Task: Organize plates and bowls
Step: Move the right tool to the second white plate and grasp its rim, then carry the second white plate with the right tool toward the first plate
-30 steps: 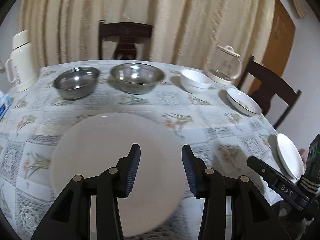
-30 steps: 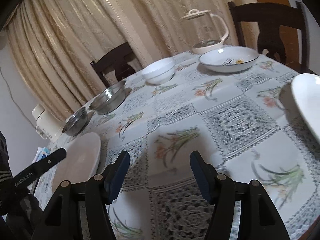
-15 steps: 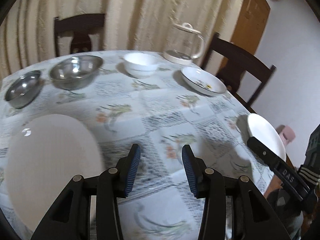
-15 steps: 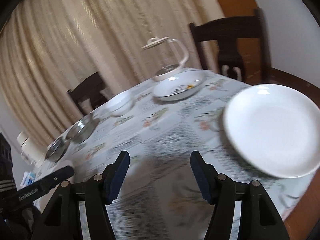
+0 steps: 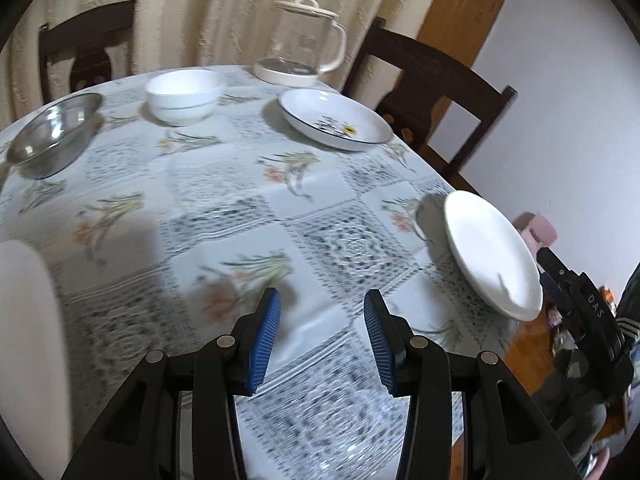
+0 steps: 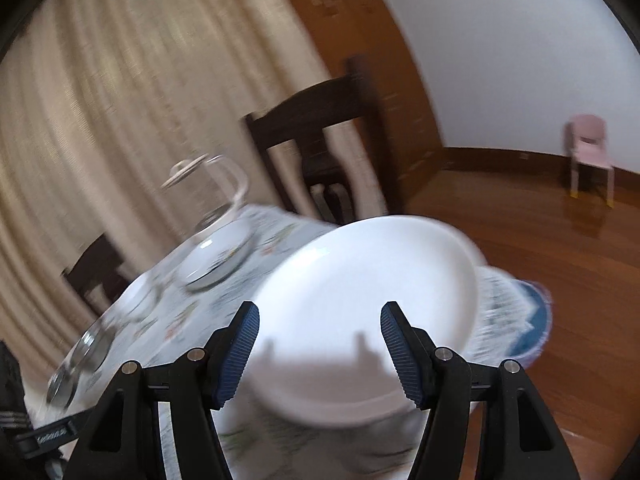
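Note:
A small white plate [image 6: 368,264] lies at the table's right edge, right in front of my open right gripper [image 6: 320,344], whose fingers stand on either side of its near rim. It also shows in the left wrist view [image 5: 492,252]. My left gripper [image 5: 322,336] is open and empty above the tablecloth. A large white plate [image 5: 24,340] lies at the far left. A white bowl [image 5: 184,94], a flowered dish [image 5: 336,120] and a steel bowl [image 5: 52,132] stand at the back.
A glass kettle [image 5: 304,44] stands at the table's back edge. Dark wooden chairs [image 5: 432,92] stand around the round table [image 5: 224,208]. The right gripper's body [image 5: 580,312] shows past the table's right edge. A small pink chair [image 6: 588,152] stands on the wooden floor.
Both grippers have swung to the right. The right gripper has closed in on the small white plate, which now fills its view. The large plate has slid to the left view's edge.

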A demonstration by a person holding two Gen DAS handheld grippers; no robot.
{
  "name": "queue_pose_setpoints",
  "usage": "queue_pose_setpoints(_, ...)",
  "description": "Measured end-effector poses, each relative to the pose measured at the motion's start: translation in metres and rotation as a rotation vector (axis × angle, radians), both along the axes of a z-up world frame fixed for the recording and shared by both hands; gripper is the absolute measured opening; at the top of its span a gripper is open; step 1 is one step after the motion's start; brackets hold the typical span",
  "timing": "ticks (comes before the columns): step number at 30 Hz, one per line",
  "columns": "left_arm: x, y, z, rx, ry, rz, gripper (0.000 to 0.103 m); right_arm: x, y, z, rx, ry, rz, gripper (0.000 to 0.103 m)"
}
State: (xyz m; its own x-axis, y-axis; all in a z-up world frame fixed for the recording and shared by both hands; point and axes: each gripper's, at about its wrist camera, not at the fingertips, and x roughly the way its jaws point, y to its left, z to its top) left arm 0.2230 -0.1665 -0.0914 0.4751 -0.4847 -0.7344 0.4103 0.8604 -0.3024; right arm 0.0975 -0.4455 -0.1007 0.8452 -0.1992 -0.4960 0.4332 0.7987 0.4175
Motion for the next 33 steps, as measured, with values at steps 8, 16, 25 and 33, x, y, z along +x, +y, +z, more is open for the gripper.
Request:
queue_pose_setpoints(8, 0.021, -0.037, -0.012, -0.031, 0.073, -0.055, 0.044, -0.019, -0.054, -0.013, 0.017, 0.032, -0.178, 0.066)
queue_pose_setpoints(16, 0.035, -0.076, -0.015, -0.068, 0.098, -0.139, 0.044, -0.010, -0.082, -0.029, 0.058, 0.039, -0.166, 0.066)
queue_pose_setpoints(25, 0.045, -0.120, -0.023, -0.096, 0.122, -0.226, 0.044, -0.002, -0.091, -0.033, 0.064, 0.011, -0.101, 0.062)
queue_pose_setpoints(33, 0.053, -0.145, -0.029, -0.108, 0.120, -0.249, 0.044, 0.005, -0.098, -0.041, 0.080, 0.016, -0.069, 0.056)
